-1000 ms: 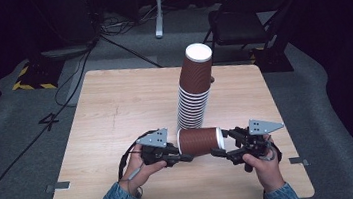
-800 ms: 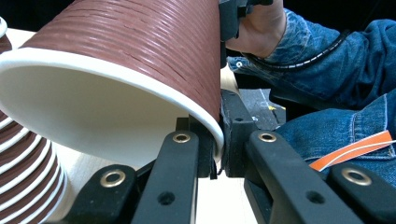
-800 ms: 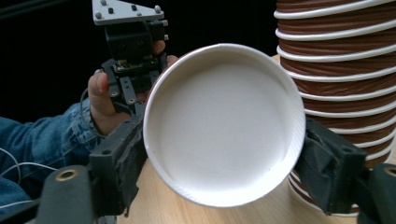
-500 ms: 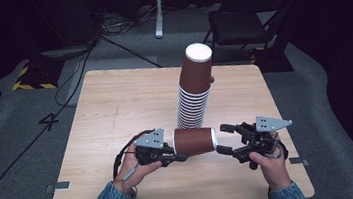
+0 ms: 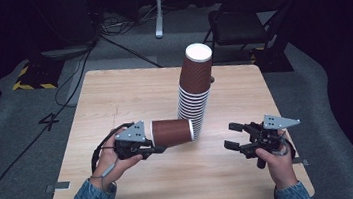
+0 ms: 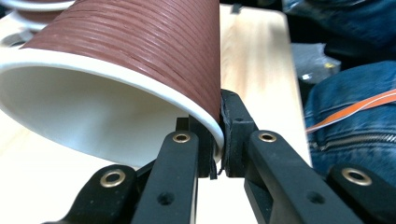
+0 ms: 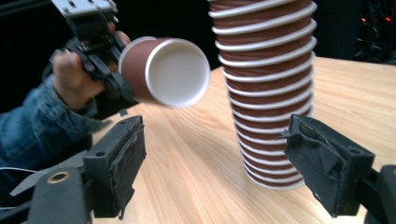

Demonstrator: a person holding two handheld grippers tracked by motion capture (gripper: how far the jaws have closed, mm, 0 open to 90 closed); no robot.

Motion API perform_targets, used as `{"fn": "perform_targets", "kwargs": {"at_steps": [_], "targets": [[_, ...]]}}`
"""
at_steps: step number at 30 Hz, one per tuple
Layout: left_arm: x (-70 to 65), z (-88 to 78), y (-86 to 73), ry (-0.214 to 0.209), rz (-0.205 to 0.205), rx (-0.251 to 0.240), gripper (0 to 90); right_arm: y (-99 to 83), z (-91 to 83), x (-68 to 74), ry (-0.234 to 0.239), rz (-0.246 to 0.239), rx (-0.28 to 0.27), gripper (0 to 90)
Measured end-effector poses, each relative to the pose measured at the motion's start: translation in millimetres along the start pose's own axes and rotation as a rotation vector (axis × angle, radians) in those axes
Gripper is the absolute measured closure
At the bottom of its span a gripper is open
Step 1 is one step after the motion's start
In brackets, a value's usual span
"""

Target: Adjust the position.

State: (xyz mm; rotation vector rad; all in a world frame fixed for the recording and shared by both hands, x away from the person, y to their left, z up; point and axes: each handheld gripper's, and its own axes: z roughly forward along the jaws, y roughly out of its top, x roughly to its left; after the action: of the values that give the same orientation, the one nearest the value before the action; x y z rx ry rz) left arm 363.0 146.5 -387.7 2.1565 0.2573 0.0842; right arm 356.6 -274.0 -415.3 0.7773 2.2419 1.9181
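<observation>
Cup in your left tool lies on its side above the bench, base toward the stack of cups and mouth toward your left hand. The left gripper view shows that tool's jaws shut tight on the cup's white rim, one jaw inside the mouth, one outside on the ribbed brown wall. In the high view the held cup's base sits just beside the lower part of the stack; whether they touch cannot be told.

Your right tool is well apart from both, off to the right over the bench, its jaws parted with nothing between them; they have just been closing a little. In the right gripper view its two padded jaws frame the stack and the held cup from a distance.

The stack stands on the bench upside down and leans slightly, white rims showing as rings down its side.

No brand, label or lettering can be read on the cups or the tools. One marking shows on the floor left of the bench, shaped like a 4.
</observation>
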Motion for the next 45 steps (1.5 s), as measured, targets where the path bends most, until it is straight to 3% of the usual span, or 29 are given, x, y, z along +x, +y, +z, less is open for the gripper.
{"fn": "perform_targets", "kwargs": {"at_steps": [4, 11, 16, 26, 35, 45], "targets": [[7.7, -10.7, 1.5, 0.034, -0.008, 0.059, 84.7, -3.0, -2.5, -4.4, -0.032, 0.011, 0.02, 23.4], [24.0, -20.2, 2.0, 0.115, -0.058, 0.225, 84.6, -12.4, -6.1, -14.9, -0.08, 0.044, 0.05, 23.6], [34.6, -25.4, 2.1, 0.145, -0.091, 0.281, 84.6, -15.5, -7.2, -17.9, -0.087, 0.059, 0.051, 23.6], [51.4, -29.5, -2.0, 0.185, -0.174, 0.392, 84.6, -15.1, -6.6, -17.7, -0.084, 0.06, 0.055, 23.6], [64.9, -31.4, -2.3, 0.22, -0.242, 0.55, 84.5, -13.4, -6.3, -17.6, -0.079, 0.059, 0.056, 23.6], [73.1, -28.5, 6.1, 0.238, -0.279, 0.704, 84.5, -15.2, -5.2, -17.9, -0.072, 0.061, 0.058, 23.6]]}}
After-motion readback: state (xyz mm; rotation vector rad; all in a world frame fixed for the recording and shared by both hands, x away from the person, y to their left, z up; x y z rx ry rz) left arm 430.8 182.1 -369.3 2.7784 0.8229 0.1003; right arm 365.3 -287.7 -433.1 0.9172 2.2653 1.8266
